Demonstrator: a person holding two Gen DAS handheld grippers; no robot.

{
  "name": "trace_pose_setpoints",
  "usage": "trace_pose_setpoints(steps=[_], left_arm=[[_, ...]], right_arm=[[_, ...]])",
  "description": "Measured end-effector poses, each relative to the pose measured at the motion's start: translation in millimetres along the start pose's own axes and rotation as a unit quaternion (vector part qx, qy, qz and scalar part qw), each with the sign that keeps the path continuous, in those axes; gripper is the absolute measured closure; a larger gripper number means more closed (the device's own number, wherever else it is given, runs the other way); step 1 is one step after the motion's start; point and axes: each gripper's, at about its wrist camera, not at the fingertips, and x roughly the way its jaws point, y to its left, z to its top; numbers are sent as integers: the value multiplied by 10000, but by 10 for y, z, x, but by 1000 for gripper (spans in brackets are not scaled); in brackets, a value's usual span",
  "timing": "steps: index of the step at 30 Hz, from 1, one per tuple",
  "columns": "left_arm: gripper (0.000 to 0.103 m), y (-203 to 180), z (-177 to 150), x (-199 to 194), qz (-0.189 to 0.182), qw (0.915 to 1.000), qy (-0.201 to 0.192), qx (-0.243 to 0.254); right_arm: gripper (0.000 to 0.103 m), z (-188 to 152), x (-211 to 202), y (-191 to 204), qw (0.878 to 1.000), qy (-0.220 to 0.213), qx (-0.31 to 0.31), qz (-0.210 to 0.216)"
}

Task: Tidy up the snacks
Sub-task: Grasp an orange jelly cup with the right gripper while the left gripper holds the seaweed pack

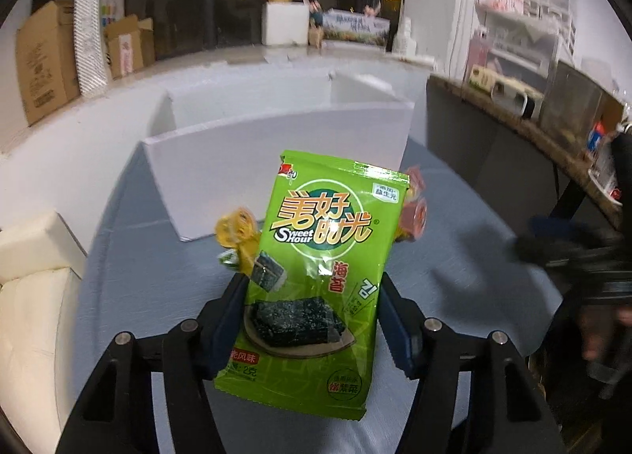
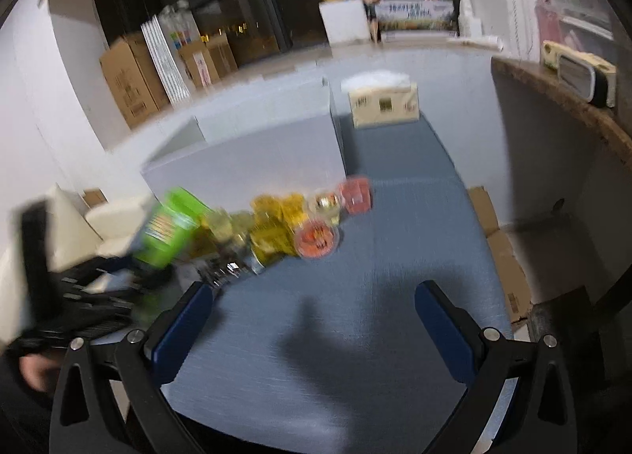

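While the green seaweed packet (image 1: 316,276) is clamped upright at frame centre by the left gripper (image 1: 312,319) for transfer to the white box (image 1: 237,161), the right gripper (image 2: 312,319) is held open and empty.

Green seaweed packet (image 1: 312,276): "Sweet Hour" in white over big yellow-orange Chinese characters 美好时光; red 海苔 down the right side; Korean 김 beside it; "2克" at bottom left; cardboard boxes in the background carry print, too blurred to read.

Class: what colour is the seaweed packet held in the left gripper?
Bright green seaweed packet, seen best in the left wrist view.
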Motion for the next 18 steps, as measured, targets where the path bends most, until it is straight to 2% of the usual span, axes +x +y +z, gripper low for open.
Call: trace_pose_setpoints(steps=[4,12,15,18], left_arm=[[35,103,-77,-283,-33,9995,-219,-246],[35,340,-267,-575,125,9982,-326,-494],[35,374,-283,-586,136,9979,-334,-542],[35,364,-283,-581,127,9978,-343,-555]], right_arm=[[0,78,417,-45,9995,274,-39,142],[0,283,969,-114,9992,382,-48,116],[6,299,1080,-123,9988,460,42,156],[18,294,1132,-107,9989,444,-32,126]])
